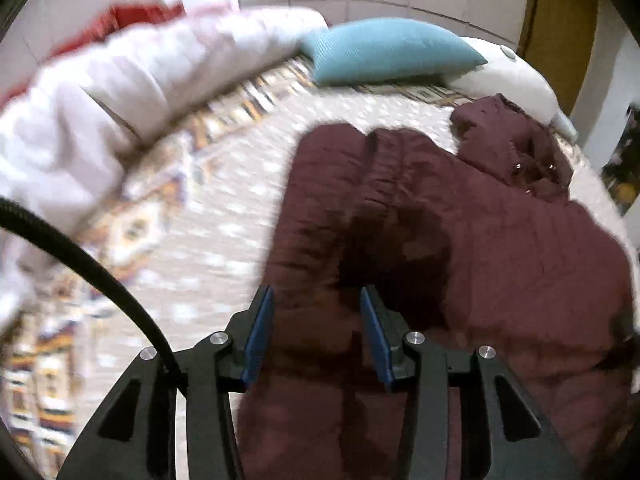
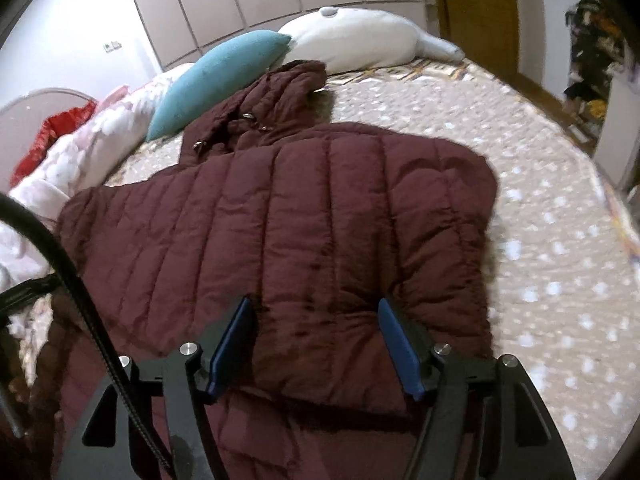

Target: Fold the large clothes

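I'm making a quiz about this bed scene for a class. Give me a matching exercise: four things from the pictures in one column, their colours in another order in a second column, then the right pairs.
Things:
1. puffer jacket
2. pillow
3. long plush toy
4. crumpled cloth near the headboard

Colours:
A. white
B. red
C. maroon
D. teal

Pairs: 1-C, 2-D, 3-A, 4-B

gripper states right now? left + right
Left gripper: open, holding nothing, over the jacket.
Right gripper: open, holding nothing, over the jacket.
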